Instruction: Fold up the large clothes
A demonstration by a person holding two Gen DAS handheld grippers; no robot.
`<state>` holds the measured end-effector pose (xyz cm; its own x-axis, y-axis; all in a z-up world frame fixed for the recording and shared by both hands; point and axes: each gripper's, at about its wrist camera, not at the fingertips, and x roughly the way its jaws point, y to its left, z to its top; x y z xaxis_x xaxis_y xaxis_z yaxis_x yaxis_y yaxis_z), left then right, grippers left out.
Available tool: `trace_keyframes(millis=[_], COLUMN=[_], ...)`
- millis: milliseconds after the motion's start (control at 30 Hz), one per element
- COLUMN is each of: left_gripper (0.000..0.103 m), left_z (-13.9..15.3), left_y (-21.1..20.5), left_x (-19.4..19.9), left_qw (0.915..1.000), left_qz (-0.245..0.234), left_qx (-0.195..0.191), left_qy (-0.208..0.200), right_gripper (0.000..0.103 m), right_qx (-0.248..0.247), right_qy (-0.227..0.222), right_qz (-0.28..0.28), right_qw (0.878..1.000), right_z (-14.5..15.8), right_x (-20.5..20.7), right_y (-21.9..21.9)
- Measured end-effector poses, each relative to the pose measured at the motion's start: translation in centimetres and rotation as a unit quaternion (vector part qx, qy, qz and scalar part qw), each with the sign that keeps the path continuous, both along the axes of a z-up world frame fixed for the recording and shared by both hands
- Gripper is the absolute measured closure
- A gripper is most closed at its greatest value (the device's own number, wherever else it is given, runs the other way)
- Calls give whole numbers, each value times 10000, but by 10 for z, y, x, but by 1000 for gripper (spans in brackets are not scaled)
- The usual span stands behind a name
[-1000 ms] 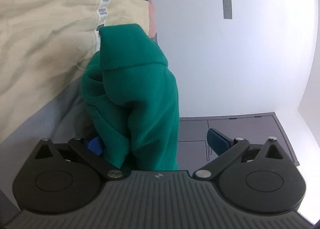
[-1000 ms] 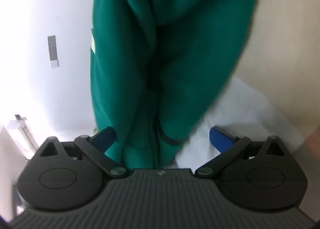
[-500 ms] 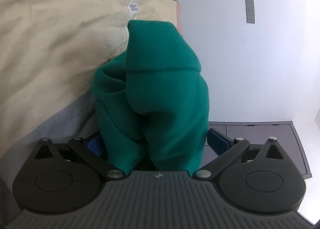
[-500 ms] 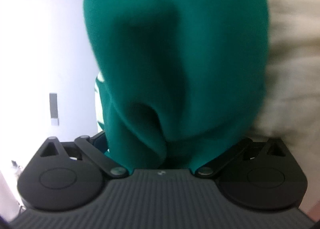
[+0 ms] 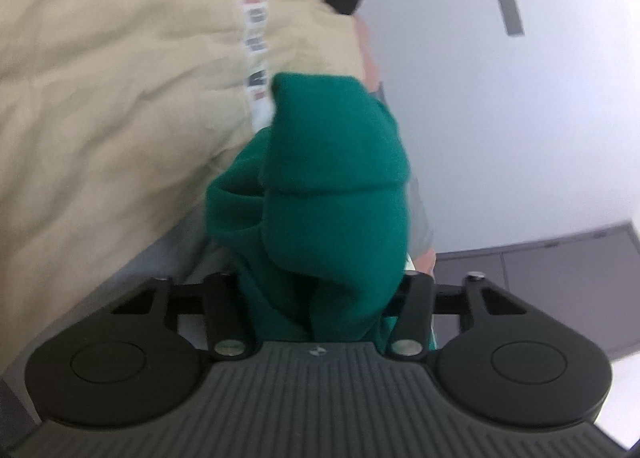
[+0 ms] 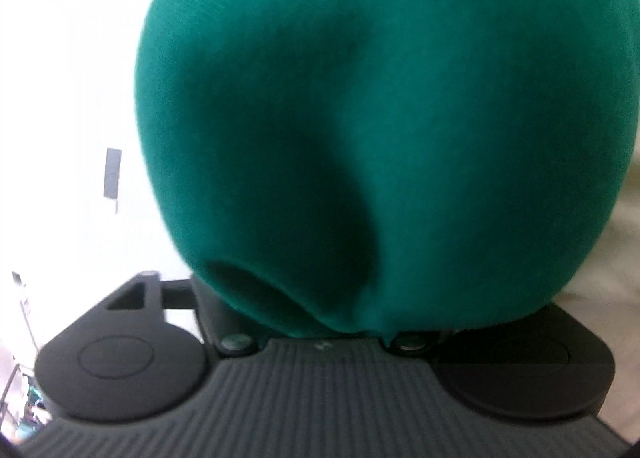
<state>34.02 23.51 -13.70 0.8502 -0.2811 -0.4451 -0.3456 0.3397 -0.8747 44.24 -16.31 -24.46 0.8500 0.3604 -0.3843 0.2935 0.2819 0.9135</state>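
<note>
A plain white wall (image 5: pixel 520 118) fills the background above a grey cabinet (image 5: pixel 560 270). A person's beige jacket (image 5: pixel 120 98) looms alongside. A bunched green garment (image 6: pixel 380 130) hangs between both tongs. The left gripper (image 5: pixel 320 298) and right gripper (image 6: pixel 320 318) are closing around its folds, fingertips hidden.

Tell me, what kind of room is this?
Probably an ordinary indoor room, maybe at home. There is a plain white wall with a small grey plate on it, a grey cabinet with doors, and a green garment being handled.
</note>
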Motion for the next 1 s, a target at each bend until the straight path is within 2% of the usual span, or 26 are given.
trace_keyframes(millis=[133,233,367,500,600,767,1000], left_gripper=[63,64,64,64,64,64,64], left_z=[22,29,37,53,62,72,74], left_y=[-11,-16,-26,-41,-55,-97,-177], left_x=[0,-6,-20,-30,-44,-72,-70], left_qw=[9972,9953,9943,9909,9893,9842,9800], left_qz=[-268,-389,-507,-665,-779,-1066,-1391], left_qx=[677,834,867,1067,1110,1264,1006], left_qy=[-198,-315,-354,-482,-544,-628,-1011], right_gripper=[49,54,60,67,69,73,74], right_qx=[-352,-668,-1090,-1369,-1401,-1733,-1999], right_qy=[-177,-422,-613,-697,-643,-671,-920], right_qz=[274,523,850,1076,1196,1279,1016], right_qw=[9989,9955,9885,9823,9808,9742,9702], right_z=[15,29,49,68,79,90,123], right_x=[0,-1,-6,-16,-24,-37,-49], right_y=[-7,-9,-25,-37,-49,-69,-139])
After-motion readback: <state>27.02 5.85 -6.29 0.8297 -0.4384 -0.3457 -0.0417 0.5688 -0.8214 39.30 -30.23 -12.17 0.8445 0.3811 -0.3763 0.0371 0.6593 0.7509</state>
